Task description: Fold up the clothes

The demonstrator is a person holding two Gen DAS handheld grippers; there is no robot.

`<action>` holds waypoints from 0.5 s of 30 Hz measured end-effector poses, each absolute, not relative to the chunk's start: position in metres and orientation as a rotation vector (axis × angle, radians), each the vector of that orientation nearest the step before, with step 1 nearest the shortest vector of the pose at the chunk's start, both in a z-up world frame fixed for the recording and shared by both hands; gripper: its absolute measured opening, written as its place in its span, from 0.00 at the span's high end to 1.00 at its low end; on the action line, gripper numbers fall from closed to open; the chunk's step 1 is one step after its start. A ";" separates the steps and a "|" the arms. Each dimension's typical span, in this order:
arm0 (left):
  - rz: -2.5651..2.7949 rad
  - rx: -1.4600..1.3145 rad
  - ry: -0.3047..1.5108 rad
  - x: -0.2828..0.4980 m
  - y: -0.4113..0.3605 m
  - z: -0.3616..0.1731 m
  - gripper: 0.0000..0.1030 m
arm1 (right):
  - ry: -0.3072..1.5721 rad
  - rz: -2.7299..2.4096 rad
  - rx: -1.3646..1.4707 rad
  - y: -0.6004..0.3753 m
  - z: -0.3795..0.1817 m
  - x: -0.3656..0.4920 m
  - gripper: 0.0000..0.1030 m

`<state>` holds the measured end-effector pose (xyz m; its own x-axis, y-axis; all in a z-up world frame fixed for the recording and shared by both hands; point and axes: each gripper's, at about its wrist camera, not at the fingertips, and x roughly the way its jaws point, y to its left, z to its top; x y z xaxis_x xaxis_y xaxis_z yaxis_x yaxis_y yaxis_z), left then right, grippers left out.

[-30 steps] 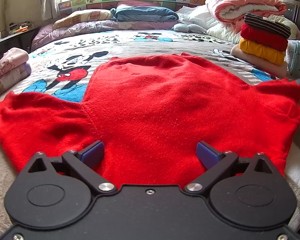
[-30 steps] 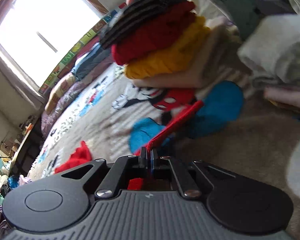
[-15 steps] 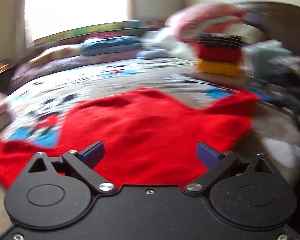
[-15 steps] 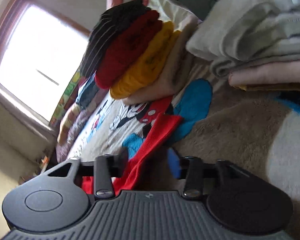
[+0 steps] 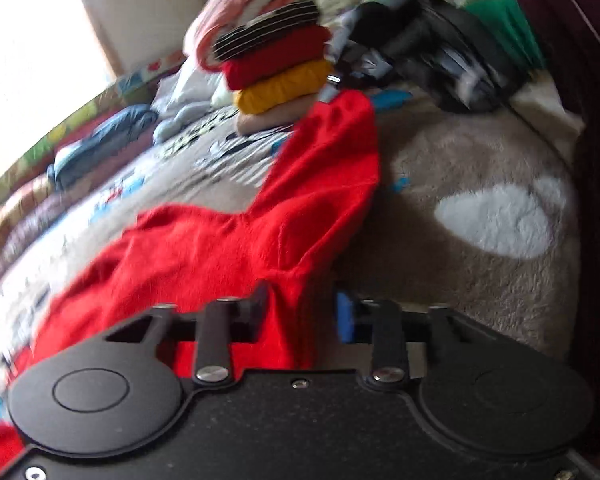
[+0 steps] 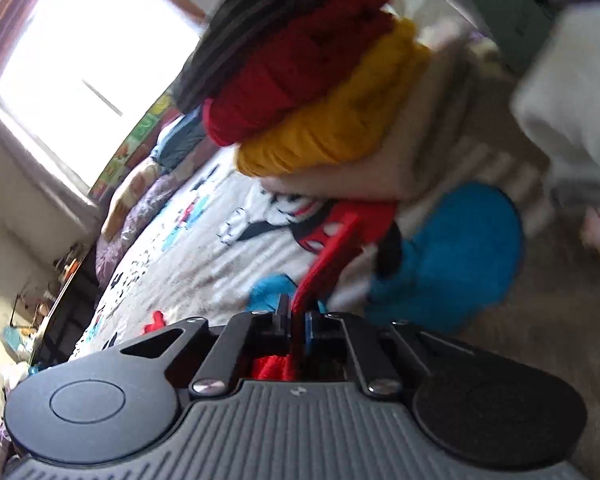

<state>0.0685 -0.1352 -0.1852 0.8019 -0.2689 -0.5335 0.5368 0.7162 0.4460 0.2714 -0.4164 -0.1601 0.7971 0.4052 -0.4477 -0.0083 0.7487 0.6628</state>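
Bed, cartoon-print cover: carries all items. Red sweater near foot edge, spread out, unfolded; one sleeve raised. Folded stack at far right side: done pieces. Right gripper clamped on sleeve cuff. Left gripper fingers apart, straddling sweater fabric, not yet pinched. First fold pending.

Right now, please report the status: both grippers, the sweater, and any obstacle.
Right gripper shut on red sweater sleeve edge. Left gripper open, sweater fabric between its fingers, not clamped. Pile of folded clothes close ahead of right gripper.
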 end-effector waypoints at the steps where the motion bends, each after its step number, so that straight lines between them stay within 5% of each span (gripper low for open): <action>1: -0.468 0.663 0.451 0.068 -0.140 -0.188 0.85 | 0.607 0.255 0.683 -0.415 -0.155 0.275 0.93; 15: -0.552 0.723 0.513 0.068 -0.141 -0.181 0.88 | 0.685 0.344 0.401 -0.381 -0.128 0.338 0.94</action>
<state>0.0684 -0.1408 -0.1815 0.7408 -0.2880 -0.6068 0.6264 0.6223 0.4694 0.3378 -0.3814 -0.1277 0.7239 0.4318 -0.5381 -0.1740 0.8690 0.4633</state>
